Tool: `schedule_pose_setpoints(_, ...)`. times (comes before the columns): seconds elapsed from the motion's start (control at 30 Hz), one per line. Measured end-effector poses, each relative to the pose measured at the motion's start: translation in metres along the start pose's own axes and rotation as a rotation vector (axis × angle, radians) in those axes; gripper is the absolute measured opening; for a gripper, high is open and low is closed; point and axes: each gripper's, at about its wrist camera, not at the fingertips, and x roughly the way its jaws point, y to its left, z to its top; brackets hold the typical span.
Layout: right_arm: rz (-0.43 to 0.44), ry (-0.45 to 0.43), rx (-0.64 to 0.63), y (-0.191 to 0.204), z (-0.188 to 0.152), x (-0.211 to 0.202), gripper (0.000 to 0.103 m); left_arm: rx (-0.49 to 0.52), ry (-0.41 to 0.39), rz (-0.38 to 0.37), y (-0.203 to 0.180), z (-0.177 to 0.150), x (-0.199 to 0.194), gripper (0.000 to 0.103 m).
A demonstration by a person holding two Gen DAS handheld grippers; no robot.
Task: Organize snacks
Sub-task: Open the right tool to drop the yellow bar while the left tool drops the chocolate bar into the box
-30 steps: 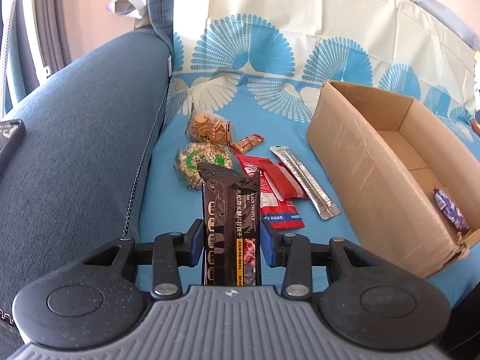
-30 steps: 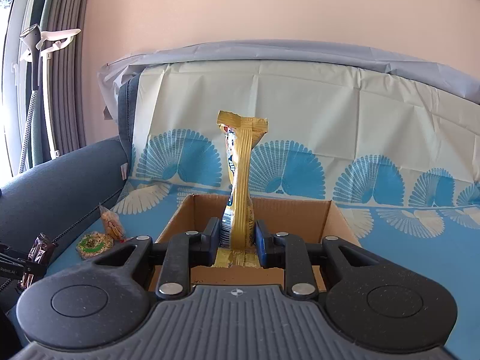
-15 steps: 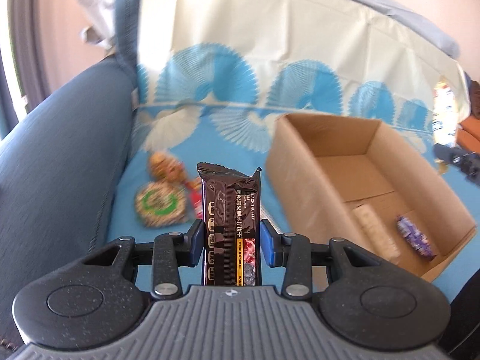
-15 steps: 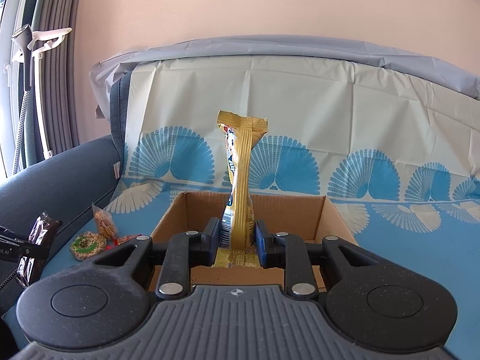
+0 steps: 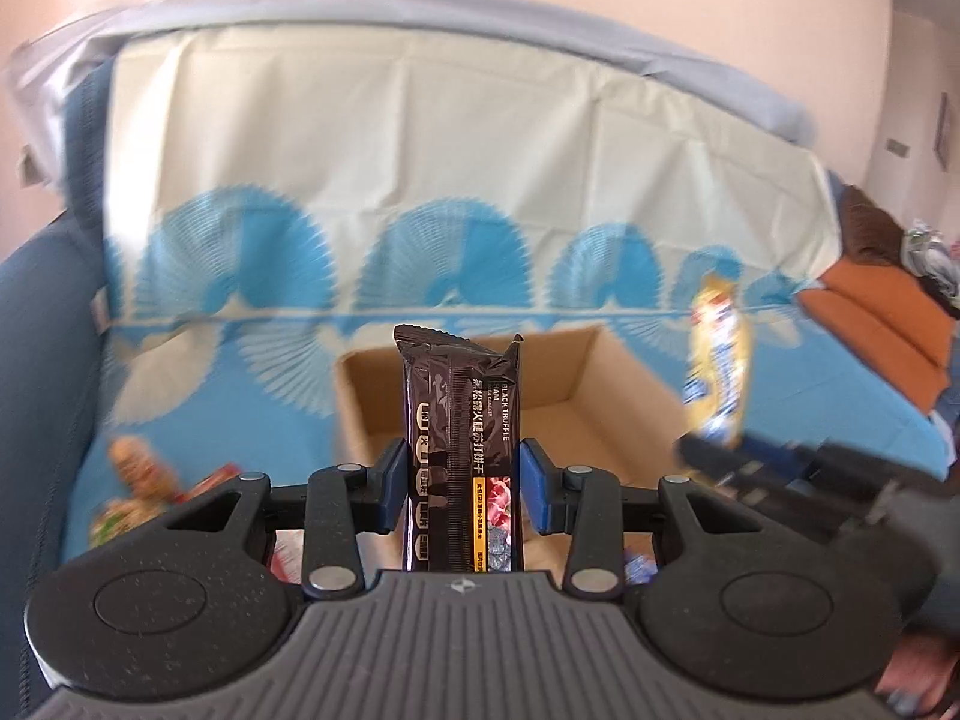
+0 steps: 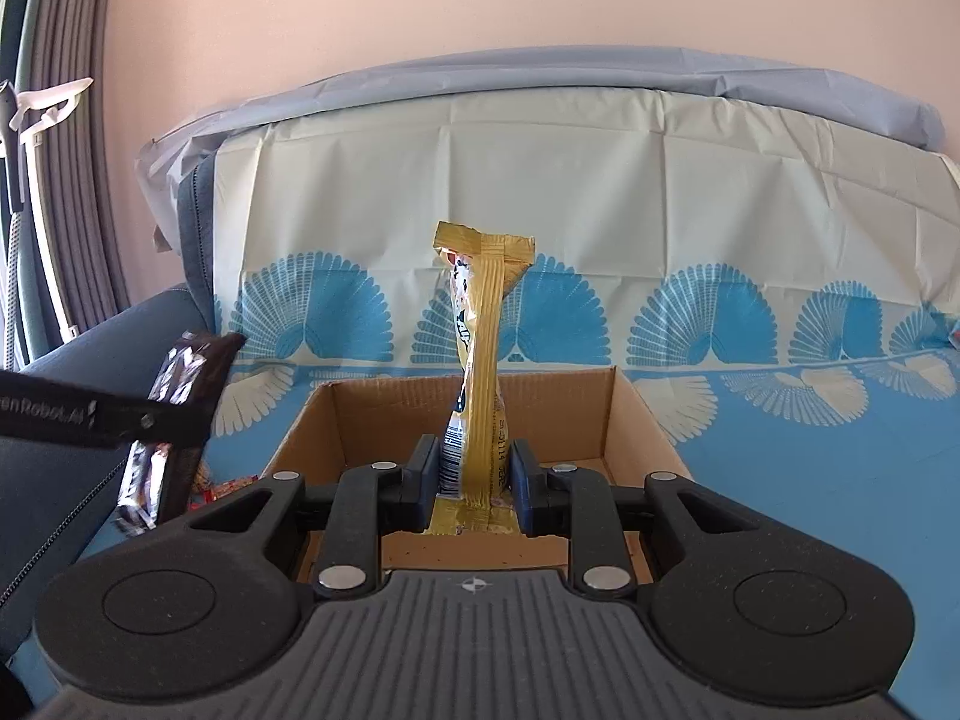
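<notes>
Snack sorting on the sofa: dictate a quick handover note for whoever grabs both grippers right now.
Left gripper: shut on the dark brown black-truffle cracker packet, upright, facing the open brown cardboard box.
Right gripper: shut on the slim yellow snack packet, over the box's near edge.
Done: at least one small wrapped snack seems to be in the box.
Left: drop both packets in, then collect the loose snacks on the blue cover left of the box.
</notes>
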Motion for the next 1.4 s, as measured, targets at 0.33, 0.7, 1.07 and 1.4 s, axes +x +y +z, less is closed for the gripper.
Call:
schedule_pose_setpoints(0.33,-0.005,0.005,0.002,-0.002,-0.001,0.002,0.026,0.009,-0.047,-0.07,-0.035,0.029,0.007,0.043)
schedule_pose_setpoints(0.7,-0.035,0.005,0.01,0.002,-0.001,0.003,0.051,0.019,-0.063,-0.058,-0.028,0.032,-0.002,0.064)
schedule_pose_setpoints(1.07,-0.034,-0.031,-0.075,0.024,-0.006,-0.002,0.059,-0.034,-0.108,0.16,0.055,-0.029,-0.039,0.067)
schedule_pose_setpoints(1.4,-0.023,-0.079,-0.002,0.036,-0.006,-0.018,0.059,-0.045,0.096,0.274,0.174,-0.095,-0.035,0.051)
